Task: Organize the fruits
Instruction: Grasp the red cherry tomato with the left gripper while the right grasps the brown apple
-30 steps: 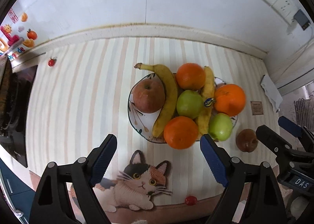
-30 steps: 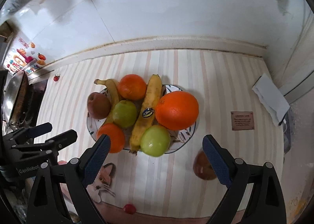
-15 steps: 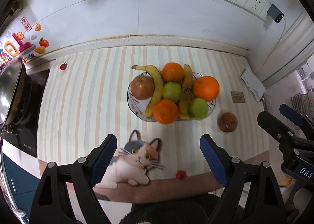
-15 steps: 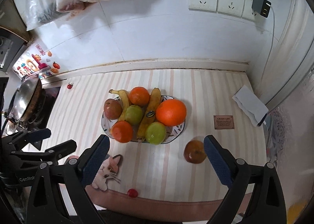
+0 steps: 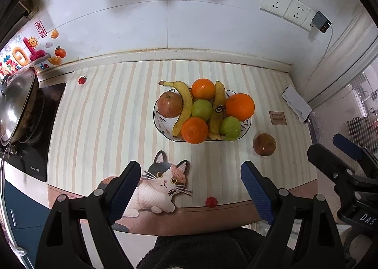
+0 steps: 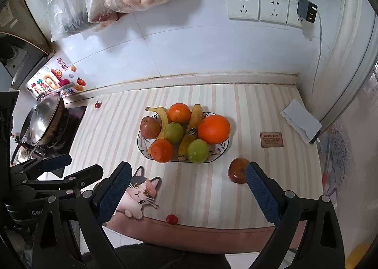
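Striped tabletop (image 5: 99, 127) below a white tiled wall. At centre, patterned plate (image 5: 157, 120) heaped with oranges, green apples, bananas and a red apple (image 5: 169, 104). Off the plate at its 4 o'clock, apart from the rim, a lone brownish-red apple (image 5: 264, 144) on the mat. Left hand-held gripper (image 5: 190, 194) and right hand-held gripper (image 6: 187, 194) above the near edge, both released, jaws wide, nothing between them. At 6 o'clock, a small cherry tomato (image 5: 211, 202).
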Tool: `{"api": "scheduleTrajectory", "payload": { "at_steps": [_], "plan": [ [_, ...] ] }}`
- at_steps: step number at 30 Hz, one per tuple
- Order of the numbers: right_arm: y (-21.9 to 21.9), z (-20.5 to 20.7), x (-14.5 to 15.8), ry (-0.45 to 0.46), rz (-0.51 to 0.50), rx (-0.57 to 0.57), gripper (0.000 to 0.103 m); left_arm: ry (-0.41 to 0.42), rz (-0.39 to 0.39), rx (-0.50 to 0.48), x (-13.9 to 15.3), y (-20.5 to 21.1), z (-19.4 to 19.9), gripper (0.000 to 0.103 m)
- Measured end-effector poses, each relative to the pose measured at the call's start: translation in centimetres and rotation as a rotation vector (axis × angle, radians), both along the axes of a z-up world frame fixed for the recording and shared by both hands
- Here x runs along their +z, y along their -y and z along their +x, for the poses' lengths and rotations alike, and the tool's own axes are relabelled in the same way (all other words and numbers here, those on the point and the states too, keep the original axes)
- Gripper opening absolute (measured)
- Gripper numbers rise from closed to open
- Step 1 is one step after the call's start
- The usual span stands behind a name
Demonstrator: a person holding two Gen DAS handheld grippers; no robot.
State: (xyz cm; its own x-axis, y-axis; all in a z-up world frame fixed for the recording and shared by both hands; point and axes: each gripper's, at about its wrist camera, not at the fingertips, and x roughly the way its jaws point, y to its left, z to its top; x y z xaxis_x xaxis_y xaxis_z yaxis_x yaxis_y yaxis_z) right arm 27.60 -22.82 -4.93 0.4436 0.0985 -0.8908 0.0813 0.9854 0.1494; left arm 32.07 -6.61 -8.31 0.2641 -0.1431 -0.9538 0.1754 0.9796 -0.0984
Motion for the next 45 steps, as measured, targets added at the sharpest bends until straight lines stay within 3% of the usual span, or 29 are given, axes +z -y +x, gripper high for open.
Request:
{"api": "scheduleTrajectory", "payload": {
  "at_steps": [6, 8, 10, 11, 18, 21, 25, 26, 30, 33, 35, 36, 45],
  "plan": [
    [2.4, 0.4, -2.8, -0.033, 0.089, -0.032, 0.099, -0.013, 0.008, 0.009, -1.3, 0.1, 0.5, 0.087],
    [3.7, 0.4, -4.0, -0.038, 0.060, -0.066, 0.098, -0.017, 0.026, 0.015, -2.3, 0.3, 0.8, 0.096],
    [5.6, 0.6, -6.0, -0.057, 0.057, -0.104, 0.085, -0.032, 0.027, 0.022, -3.7, 0.5, 1.0, 0.096],
    [6.5, 0.8, -7.0, -0.072, 0.062, -0.116, 0.072, -0.044, 0.031, 0.024, -4.5, 0.6, 1.1, 0.096],
    [11.7, 3.4, -17.2, -0.245, 0.131, -0.177, 0.071, -0.212, 0.042, 0.009, -12.3, 3.0, 0.6, 0.096],
    [12.2, 4.4, -20.3, -0.294, 0.126, -0.172, 0.071, -0.323, 0.047, -0.004, -16.3, 3.8, -0.1, 0.096],
    [12.0, 5.2, -22.7, -0.333, 0.111, -0.127, 0.071, -0.467, 0.033, -0.027, -20.7, 4.7, -1.8, 0.083],
    [11.9, 5.4, -23.0, -0.338, 0.106, -0.117, 0.071, -0.489, 0.036, -0.029, -21.5, 4.9, -2.3, 0.078],
    [11.3, 5.9, -24.0, -0.356, 0.084, -0.067, 0.071, -0.547, 0.047, -0.030, -23.8, 5.6, -3.3, 0.073],
    [11.0, 6.5, -24.9, -0.369, 0.068, -0.045, 0.071, -0.582, 0.047, -0.019, -25.1, 5.8, -3.7, 0.052],
    [11.0, 6.7, -25.2, -0.373, 0.062, -0.041, 0.071, -0.569, 0.048, -0.014, -25.0, 5.8, -3.8, 0.033],
    [10.9, 7.0, -25.5, -0.376, 0.055, -0.034, 0.071, -0.566, 0.042, -0.015, -24.9, 5.9, -3.7, 0.028],
    [9.9, 7.6, -26.4, -0.362, 0.040, 0.011, 0.070, -0.495, 0.042, 0.080, -22.5, 2.8, -0.5, 0.028]
  ]
}}
